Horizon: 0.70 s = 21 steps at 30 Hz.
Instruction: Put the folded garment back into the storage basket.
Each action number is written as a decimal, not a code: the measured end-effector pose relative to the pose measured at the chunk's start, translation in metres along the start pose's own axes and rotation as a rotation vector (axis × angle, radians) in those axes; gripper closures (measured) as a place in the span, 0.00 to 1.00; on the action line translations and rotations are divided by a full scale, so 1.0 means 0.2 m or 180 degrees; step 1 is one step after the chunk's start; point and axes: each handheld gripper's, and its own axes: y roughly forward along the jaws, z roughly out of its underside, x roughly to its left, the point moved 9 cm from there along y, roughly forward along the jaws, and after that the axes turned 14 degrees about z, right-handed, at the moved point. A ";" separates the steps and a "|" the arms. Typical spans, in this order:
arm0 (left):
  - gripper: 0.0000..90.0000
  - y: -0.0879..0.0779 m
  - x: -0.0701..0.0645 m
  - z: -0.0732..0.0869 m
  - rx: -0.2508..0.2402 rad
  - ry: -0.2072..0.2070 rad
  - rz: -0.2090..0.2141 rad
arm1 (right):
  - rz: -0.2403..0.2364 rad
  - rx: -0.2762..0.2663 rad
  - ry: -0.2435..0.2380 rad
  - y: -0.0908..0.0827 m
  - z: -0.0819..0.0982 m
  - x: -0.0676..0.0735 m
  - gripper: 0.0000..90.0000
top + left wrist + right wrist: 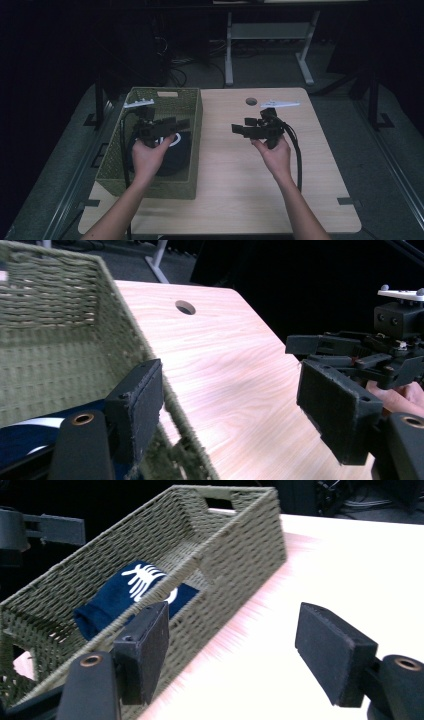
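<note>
An olive woven basket (150, 187) stands on the left part of the light wooden table (240, 190). A folded navy cloth (175, 150) with a white print lies inside it, seen too in the right gripper view (130, 590). My left gripper (182, 122) hovers over the basket, jaws pointing right toward the table's middle, open and empty (230, 395). My right gripper (235, 129) is held above the middle of the table, jaws pointing left at the basket wall (240, 550), open with nothing between them (232, 640). The two grippers face each other, apart.
A round cable hole (251, 101) sits near the table's far edge. Beyond the table, a white desk frame (229, 55) and loose cables (175, 70) are on the dark floor. Bare tabletop extends right of the basket and toward the near edge.
</note>
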 end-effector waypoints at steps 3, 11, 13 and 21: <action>0.29 0.04 -0.02 0.01 0.0022 0.0006 0.0035 | 0.0033 -0.0010 0.0044 -0.03 0.02 -0.05 0.32; 0.28 0.15 -0.09 0.03 0.0101 0.0038 0.0114 | 0.0142 0.0025 0.0115 -0.08 0.07 -0.17 0.29; 0.27 0.18 -0.11 0.04 0.0109 0.0036 0.0152 | 0.0162 0.0027 0.0140 -0.10 0.08 -0.19 0.29; 0.24 0.29 -0.18 0.06 0.0168 0.0090 0.0242 | 0.0275 0.0047 0.0205 -0.16 0.14 -0.31 0.28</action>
